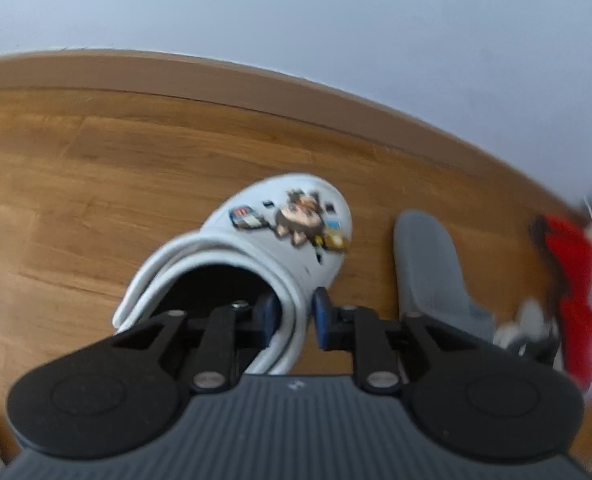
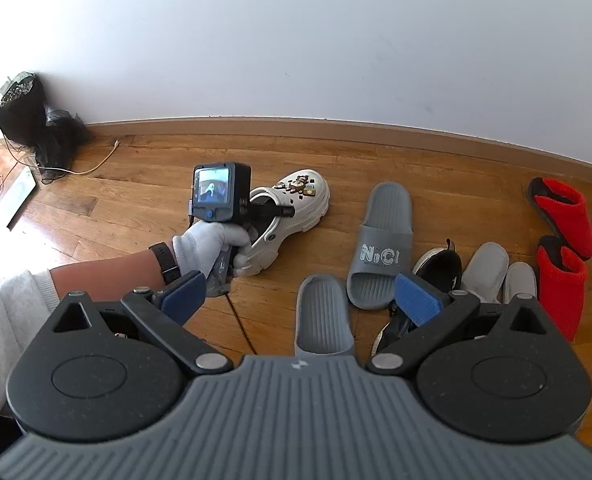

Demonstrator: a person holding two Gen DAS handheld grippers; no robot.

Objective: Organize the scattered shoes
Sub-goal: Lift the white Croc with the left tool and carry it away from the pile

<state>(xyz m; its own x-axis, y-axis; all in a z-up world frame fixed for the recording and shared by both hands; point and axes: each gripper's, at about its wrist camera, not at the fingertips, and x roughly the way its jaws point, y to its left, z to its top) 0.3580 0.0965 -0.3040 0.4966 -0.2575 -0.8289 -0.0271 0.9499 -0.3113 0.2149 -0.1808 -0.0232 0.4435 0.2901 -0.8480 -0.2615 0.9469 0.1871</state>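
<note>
The left gripper [image 1: 293, 320] straddles the side wall of the white clog [image 1: 255, 248]; its pads look slack on the rim. The clog lies left of the gray slide [image 2: 380, 240], toe toward the far baseboard [image 2: 336, 128], probably for lining up. The right gripper [image 2: 300, 304] hangs released, empty.

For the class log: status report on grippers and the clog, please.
Left gripper astride white clog rim, pads not pressing. Right gripper open, empty. Grey slide beside clog, apart.
</note>
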